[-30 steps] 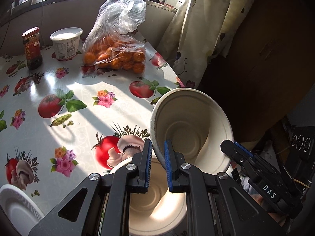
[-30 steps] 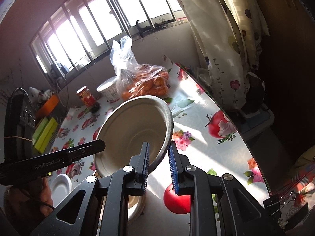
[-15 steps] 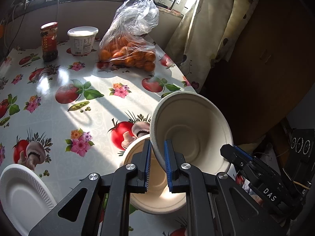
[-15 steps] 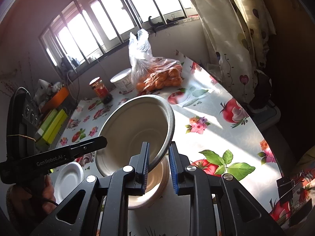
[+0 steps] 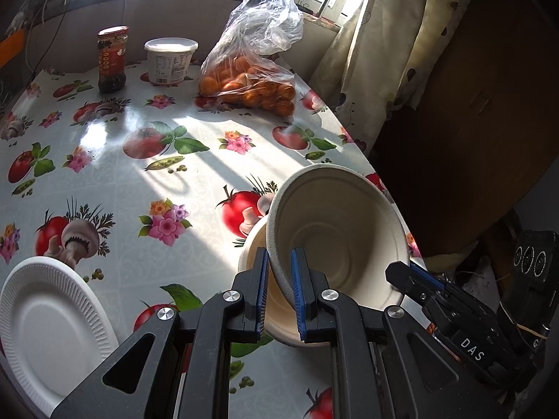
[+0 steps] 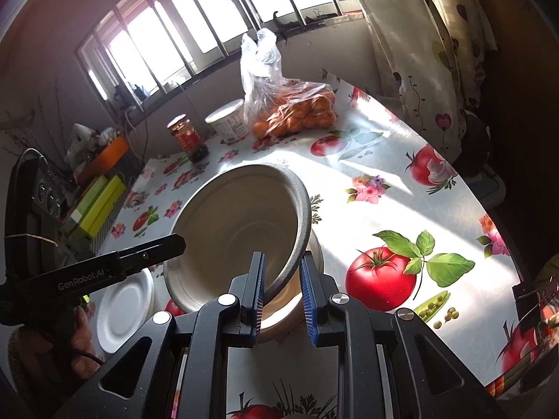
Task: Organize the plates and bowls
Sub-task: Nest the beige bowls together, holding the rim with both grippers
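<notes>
A beige paper bowl (image 5: 342,230) hangs tilted just above a second beige bowl (image 5: 279,328) that rests on the table. My left gripper (image 5: 279,286) is shut on the tilted bowl's near rim. The right gripper (image 5: 401,272) reaches the opposite rim from the right. In the right wrist view my right gripper (image 6: 281,293) pinches the rim of the same bowl (image 6: 237,230), and the left gripper (image 6: 174,244) comes in from the left. The lower bowl (image 6: 283,317) shows under it. A white paper plate (image 5: 45,321) lies at the near left, also seen as the plate (image 6: 122,310).
A bag of oranges (image 5: 251,83), a white tub (image 5: 169,61) and a red-lidded jar (image 5: 111,59) stand at the far side by the window. The table's right edge (image 5: 370,160) runs beside a curtain (image 5: 377,52). Green boxes (image 6: 94,206) sit at the left.
Both grippers drew back toward the near side with the bowl held between them. The bowl on the table shows more from under it, and the white plate has come further into view.
</notes>
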`<state>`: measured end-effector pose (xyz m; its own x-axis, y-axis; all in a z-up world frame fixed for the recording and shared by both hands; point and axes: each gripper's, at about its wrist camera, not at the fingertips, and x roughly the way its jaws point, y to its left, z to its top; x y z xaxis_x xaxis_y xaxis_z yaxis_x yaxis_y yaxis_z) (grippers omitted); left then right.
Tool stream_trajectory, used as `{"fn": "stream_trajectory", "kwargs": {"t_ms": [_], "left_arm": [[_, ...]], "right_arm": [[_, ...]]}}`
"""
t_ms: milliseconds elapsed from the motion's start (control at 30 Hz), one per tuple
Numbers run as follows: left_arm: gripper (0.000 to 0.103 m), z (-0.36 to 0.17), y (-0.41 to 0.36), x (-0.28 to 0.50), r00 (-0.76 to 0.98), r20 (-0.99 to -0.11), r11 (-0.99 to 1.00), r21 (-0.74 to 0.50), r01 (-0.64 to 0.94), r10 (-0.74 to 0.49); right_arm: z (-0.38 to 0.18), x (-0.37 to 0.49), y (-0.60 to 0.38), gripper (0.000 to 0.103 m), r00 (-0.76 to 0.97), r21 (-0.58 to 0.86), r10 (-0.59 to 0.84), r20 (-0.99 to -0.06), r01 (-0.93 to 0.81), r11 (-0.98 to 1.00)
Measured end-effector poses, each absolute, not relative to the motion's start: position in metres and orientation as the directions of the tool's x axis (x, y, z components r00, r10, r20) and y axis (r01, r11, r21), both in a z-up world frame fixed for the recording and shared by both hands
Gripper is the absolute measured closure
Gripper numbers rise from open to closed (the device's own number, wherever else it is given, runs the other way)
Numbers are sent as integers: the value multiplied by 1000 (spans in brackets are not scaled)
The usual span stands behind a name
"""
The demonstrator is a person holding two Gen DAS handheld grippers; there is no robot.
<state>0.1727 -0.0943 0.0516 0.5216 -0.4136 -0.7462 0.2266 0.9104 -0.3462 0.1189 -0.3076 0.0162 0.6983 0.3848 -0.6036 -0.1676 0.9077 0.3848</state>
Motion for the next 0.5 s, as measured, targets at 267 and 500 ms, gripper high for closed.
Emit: {"fn": "stream_trajectory", "kwargs": {"t_ms": [267,500], "left_arm": [[90,38,-88,163,513,-757,914,-350,202,-404],[90,29,-86,158,509,-766,919,-345,190,-393]], "right_arm": [[5,114,-302,83,678,382,390,-623,-171,908],[-1,111,-296,83,672,368,382,-634,-171,914]]}}
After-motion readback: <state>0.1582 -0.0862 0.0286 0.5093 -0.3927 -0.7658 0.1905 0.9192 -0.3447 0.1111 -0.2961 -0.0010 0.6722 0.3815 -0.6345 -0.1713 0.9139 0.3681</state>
